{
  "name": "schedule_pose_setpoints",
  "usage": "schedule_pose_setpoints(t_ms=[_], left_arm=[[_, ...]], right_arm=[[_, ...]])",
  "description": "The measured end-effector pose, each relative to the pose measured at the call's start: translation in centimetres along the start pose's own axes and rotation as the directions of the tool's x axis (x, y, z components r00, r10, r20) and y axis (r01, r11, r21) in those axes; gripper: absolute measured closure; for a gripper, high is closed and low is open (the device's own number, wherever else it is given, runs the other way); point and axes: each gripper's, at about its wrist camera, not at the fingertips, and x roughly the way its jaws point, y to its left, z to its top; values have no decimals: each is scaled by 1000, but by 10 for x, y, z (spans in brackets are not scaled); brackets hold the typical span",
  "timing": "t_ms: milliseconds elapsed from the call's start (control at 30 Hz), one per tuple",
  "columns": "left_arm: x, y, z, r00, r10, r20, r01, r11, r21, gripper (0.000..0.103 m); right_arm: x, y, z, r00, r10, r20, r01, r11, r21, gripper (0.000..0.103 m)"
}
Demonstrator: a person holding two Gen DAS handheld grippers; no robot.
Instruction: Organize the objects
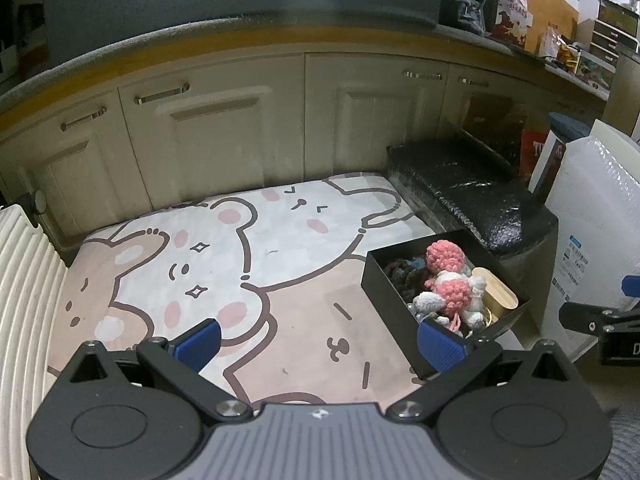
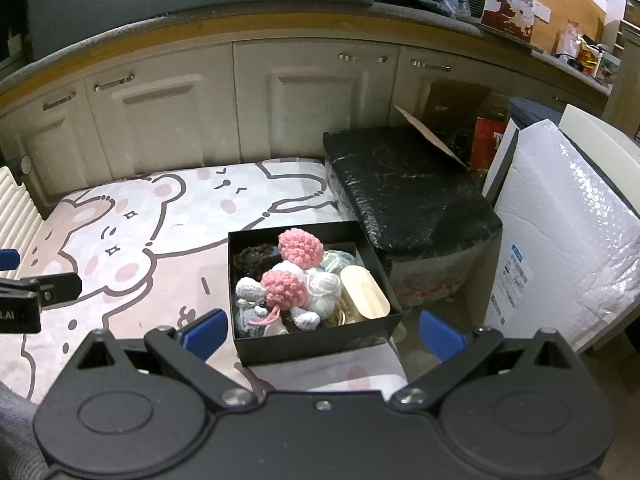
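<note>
A black open box (image 2: 316, 344) sits at the right edge of a cartoon bear mat (image 2: 132, 240). It holds pink and white crocheted toys (image 2: 288, 280), a dark knitted piece (image 2: 252, 258) and a pale wooden oval container (image 2: 366, 292). The box also shows in the left wrist view (image 1: 390, 308), with the toys (image 1: 448, 276) inside. My left gripper (image 1: 320, 342) is open and empty above the mat (image 1: 200, 256), left of the box. My right gripper (image 2: 322, 334) is open and empty, just in front of the box.
Cream cabinet doors (image 1: 208, 140) stand behind the mat. A black wrapped block (image 2: 408, 196) lies right of the box, next to a white bubble-wrapped package (image 2: 560, 232). A white ribbed radiator (image 1: 24, 300) is at the left. Clutter sits on the counter above.
</note>
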Motion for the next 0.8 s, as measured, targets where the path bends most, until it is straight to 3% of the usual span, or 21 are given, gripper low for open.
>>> schedule_pose_setpoints(t_ms=[800], left_arm=[[4,2,-2,1000,-17,-23,18,999,32,0]], right_arm=[[4,1,0,1000,6,-11,-6,1000,0,0]])
